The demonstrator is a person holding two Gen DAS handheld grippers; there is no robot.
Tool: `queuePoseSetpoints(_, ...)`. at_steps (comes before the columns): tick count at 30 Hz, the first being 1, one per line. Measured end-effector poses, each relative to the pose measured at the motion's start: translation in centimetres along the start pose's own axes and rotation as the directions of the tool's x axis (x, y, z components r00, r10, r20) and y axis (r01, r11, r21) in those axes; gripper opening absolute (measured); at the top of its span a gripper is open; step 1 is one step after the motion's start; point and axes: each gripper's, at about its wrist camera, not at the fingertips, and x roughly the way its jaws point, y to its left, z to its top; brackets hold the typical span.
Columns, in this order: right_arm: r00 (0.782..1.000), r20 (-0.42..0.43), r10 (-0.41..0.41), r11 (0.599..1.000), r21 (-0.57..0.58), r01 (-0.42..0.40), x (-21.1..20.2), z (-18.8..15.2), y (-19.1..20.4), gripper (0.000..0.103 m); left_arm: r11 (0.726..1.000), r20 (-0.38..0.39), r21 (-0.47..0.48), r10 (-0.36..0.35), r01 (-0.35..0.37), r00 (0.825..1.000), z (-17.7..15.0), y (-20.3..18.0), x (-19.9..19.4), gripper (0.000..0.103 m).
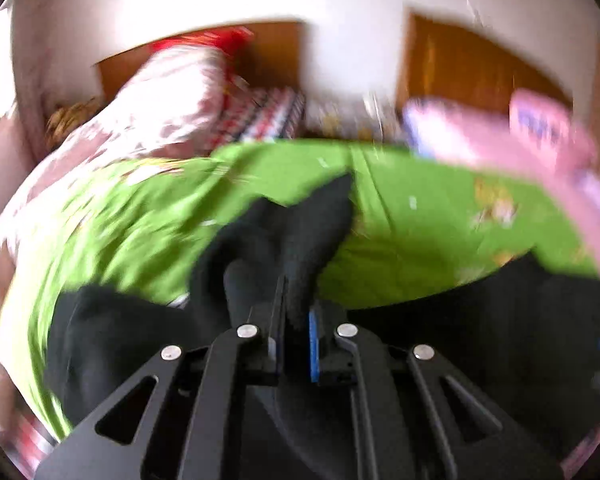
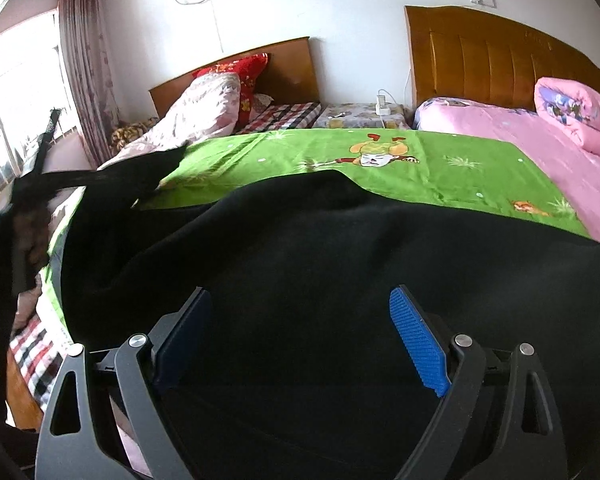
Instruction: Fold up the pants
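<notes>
Black pants (image 2: 320, 264) lie across a green cartoon bed sheet (image 2: 300, 152). In the blurred left wrist view my left gripper (image 1: 296, 300) is shut on a bunch of the black pants (image 1: 300, 232), which sticks up between the pads above the green sheet (image 1: 412, 232). In the right wrist view my right gripper (image 2: 300, 304) is open, its blue pads (image 2: 418, 340) spread wide just over the pants with no cloth between them. At the far left of that view a lifted part of the pants (image 2: 132, 176) is pulled toward a dark blurred shape.
A pink quilt (image 2: 576, 120) and pink sheet (image 2: 500, 128) lie on the right. A second bed with a floral quilt (image 2: 196, 116), a red pillow (image 2: 244, 76) and a checked sheet stands at the left. A nightstand (image 2: 360, 114) sits between wooden headboards.
</notes>
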Motion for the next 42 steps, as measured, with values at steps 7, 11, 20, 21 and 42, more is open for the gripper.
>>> queuePoseSetpoints(7,1.000,-0.018,0.013,1.000,-0.025,-0.014,0.2,-0.2,1.4,0.088,0.958,-0.025,-0.288,-0.027,0.019,0.999,-10.0,11.6,-3.6,0.035)
queuePoseSetpoints(11,0.999,-0.033,0.016,0.981,-0.192,-0.022,0.8,1.1,4.9,0.088,0.946,0.022,-0.322,-0.034,0.039,0.999,-11.8,14.0,-4.4,0.080)
queuePoseSetpoints(20,0.950,-0.202,0.238,0.755,-0.577,-0.311,9.5,8.1,14.2,0.076,0.999,0.087,0.043,-0.034,0.030,0.996,-7.8,6.0,-7.3,0.084)
queuePoseSetpoints(21,0.937,-0.240,0.252,0.737,-0.580,-0.347,10.5,8.4,14.8,0.066,0.992,0.059,0.127,-0.025,0.017,0.998,-6.7,4.1,-6.7,0.084)
queuePoseSetpoints(42,0.893,-0.385,0.231,0.600,-0.667,-0.443,16.0,7.2,18.9,0.012,0.998,0.093,-0.033,-0.048,0.052,0.995,-5.8,8.5,-4.2,0.023)
